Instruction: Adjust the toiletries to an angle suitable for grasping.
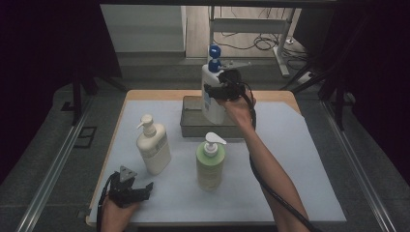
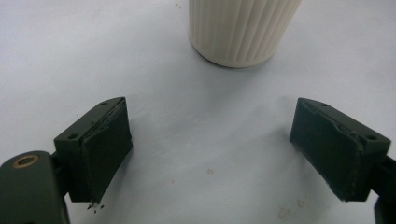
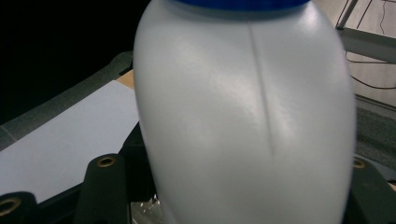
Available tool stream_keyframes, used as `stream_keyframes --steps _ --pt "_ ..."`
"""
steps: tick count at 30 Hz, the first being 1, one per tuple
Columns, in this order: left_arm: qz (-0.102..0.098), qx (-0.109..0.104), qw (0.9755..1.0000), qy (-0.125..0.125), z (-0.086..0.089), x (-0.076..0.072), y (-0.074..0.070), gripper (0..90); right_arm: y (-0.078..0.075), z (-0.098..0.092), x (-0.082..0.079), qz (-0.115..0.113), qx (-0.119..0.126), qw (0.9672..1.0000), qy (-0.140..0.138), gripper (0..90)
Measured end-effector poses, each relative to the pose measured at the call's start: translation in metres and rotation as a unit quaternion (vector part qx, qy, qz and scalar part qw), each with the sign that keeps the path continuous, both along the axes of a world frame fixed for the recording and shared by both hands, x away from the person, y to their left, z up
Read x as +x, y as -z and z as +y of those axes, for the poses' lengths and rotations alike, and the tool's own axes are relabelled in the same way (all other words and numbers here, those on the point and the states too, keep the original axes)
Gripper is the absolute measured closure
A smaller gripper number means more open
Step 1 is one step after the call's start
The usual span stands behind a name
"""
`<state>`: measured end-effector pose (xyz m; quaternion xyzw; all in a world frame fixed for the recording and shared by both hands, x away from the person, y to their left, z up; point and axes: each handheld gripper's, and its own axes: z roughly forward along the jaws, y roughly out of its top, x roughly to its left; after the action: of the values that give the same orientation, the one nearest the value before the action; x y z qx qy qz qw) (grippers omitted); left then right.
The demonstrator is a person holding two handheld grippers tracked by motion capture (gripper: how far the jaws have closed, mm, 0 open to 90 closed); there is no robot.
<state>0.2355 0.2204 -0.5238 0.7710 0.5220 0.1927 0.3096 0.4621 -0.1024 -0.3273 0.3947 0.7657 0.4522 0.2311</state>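
White plastic, with a blue pump on top: that was the bottle [image 1: 212, 92] I had in my right gripper [image 1: 218, 91]. The jaws were clamped on its body, roughly half apart because the bottle is wide, and in the right gripper view its pale wall [image 3: 243, 121] sat squarely between them, with a seam line running down it and the blue collar at the top edge. I held it upright above the grey tray [image 1: 193, 121] at the far side of the table; whether its base touched the tray floor I could not tell, since the tray's wall hid it. My right hand [image 1: 237, 107] came at it from the right side of the high view, and the gripper's cable trailed back along my forearm.

Nearer to me stood two more pump bottles on the pale blue mat [image 1: 290, 164]. The green bottle [image 1: 211, 164] was in the middle, just in front of the tray, and the cream bottle [image 1: 153, 147] was to its left, the two well apart.

My left gripper [image 1: 137, 190] rested low at the near left corner of the mat, its jaws wide apart and holding nothing. In the left gripper view its pads [image 2: 106, 149] framed bare mat, and the ribbed base of the cream bottle [image 2: 243, 30] stood beyond them, near but untouched.
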Motion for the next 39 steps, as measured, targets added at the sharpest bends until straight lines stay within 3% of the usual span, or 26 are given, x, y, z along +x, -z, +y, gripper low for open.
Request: stream_keyframes --steps 10,17,28,39 --pt "0.000 0.000 1.0000 0.000 0.000 0.000 0.000 12.2 0.006 0.016 0.014 0.000 -0.002 1.0000 0.003 40.1" --pt "0.001 0.000 1.0000 0.000 0.000 0.000 0.000 12.2 0.022 0.027 0.023 0.004 -0.003 1.0000 0.002 40.1" --pt "0.001 0.001 1.0000 0.001 0.000 0.000 0.000 12.1 0.040 0.041 0.024 0.009 -0.009 0.9999 -0.003 40.1" --pt "0.001 0.001 1.0000 0.001 0.000 0.000 0.000 12.2 0.060 0.043 0.022 0.032 -0.019 0.9992 -0.012 40.0"
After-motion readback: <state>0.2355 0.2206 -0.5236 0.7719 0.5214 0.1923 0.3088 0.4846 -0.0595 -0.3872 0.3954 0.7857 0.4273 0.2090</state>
